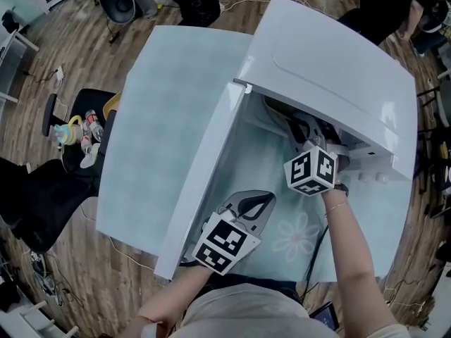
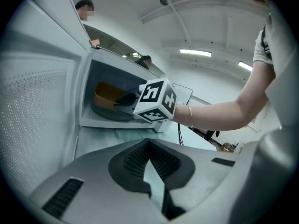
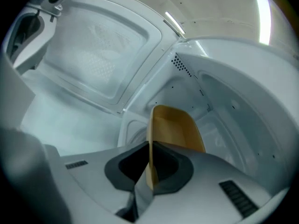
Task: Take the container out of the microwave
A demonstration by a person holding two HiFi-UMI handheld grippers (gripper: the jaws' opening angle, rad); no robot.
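Observation:
The white microwave (image 1: 324,69) stands on the table with its door (image 1: 204,189) swung open toward me. An orange-yellow container (image 2: 108,96) sits inside on the turntable. My right gripper (image 1: 301,131) reaches into the cavity. In the right gripper view the right gripper (image 3: 149,171) is shut on the near wall of the container (image 3: 175,129), which stands edge-on between the pads. My left gripper (image 1: 255,204) hovers low over the table beside the open door, outside the cavity. The left gripper (image 2: 149,171) is shut and holds nothing.
A pale blue cloth (image 1: 169,118) with a flower print covers the table. A black cable (image 1: 317,252) runs along the table below my right forearm. Left of the table, a black chair (image 1: 70,129) carries small items. People stand on the wooden floor at the far side.

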